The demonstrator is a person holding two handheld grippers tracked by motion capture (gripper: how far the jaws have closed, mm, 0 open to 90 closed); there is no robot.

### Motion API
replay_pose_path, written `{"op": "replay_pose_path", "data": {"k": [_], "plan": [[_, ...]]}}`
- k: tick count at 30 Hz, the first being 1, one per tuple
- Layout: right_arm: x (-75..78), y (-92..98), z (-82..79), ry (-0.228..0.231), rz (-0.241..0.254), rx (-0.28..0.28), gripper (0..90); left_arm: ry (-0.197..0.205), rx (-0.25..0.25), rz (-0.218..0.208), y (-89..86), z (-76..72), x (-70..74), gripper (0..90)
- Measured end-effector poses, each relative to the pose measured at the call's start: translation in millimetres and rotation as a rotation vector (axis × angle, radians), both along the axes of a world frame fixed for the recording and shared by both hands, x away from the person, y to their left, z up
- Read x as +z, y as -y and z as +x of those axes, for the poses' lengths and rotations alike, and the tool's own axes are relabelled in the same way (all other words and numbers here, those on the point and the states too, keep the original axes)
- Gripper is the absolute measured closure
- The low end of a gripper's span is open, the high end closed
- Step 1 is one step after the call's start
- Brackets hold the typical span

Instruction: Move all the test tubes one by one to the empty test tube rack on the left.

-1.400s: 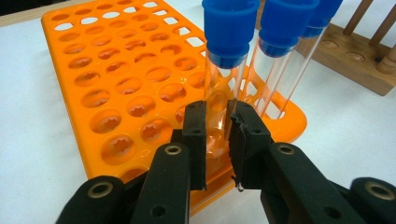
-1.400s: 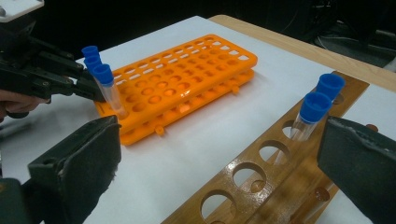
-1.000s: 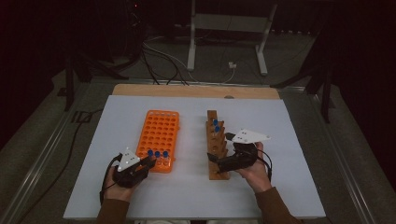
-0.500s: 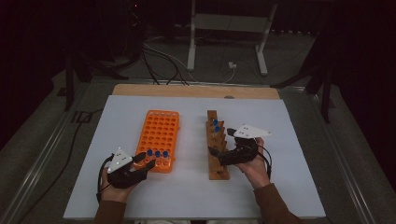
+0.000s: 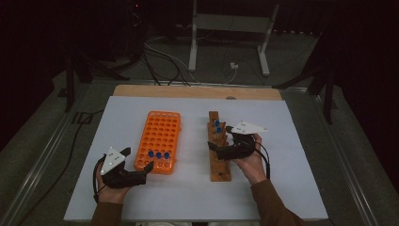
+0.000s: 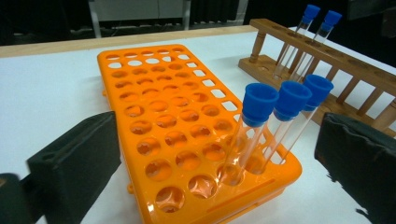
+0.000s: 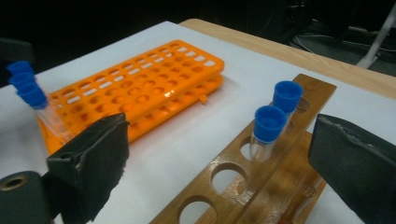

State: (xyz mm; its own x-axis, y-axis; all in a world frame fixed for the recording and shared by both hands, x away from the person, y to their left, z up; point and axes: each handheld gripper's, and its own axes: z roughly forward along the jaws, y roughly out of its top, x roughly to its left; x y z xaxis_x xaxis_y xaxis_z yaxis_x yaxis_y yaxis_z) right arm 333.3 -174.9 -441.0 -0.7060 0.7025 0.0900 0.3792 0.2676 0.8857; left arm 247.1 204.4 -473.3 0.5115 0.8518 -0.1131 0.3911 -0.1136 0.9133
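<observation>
While three capped tubes (image 6: pixel 261 126) stand racked, left gripper (image 6: pixel 219 158) gapes around them.

We are wearing brown sleeves (image 5: pixel 270 200) at the bottom of the frame. Each hand is carrying a black gripper, the left gripper (image 5: pixel 143 172) and right gripper (image 5: pixel 215 147), each with blocky matte jaws, a pale three-cornered plate and a trailing black cable.

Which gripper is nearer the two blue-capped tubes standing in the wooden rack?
Right. The right gripper is at the wooden rack, just short of those tubes; the left gripper is over at the orange rack.
</observation>
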Motion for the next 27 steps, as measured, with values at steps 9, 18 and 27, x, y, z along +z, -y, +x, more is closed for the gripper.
{"op": "replay_pose_path", "data": {"k": [9, 18, 27], "plan": [[-9.1, 0.0, 12.9, -0.023, -0.024, -0.024, 27.2, -0.007, 0.011, 0.007, -0.4, 1.4, -2.1, 0.7], [-16.9, -1.7, 19.5, 0.008, -0.061, -0.061, 67.0, -0.017, 0.020, 0.009, -0.3, 2.4, -3.8, 0.8], [-19.4, -4.9, 22.5, 0.031, -0.092, -0.081, 75.5, -0.023, 0.020, 0.016, 0.3, 3.2, -4.9, 0.8]]}}
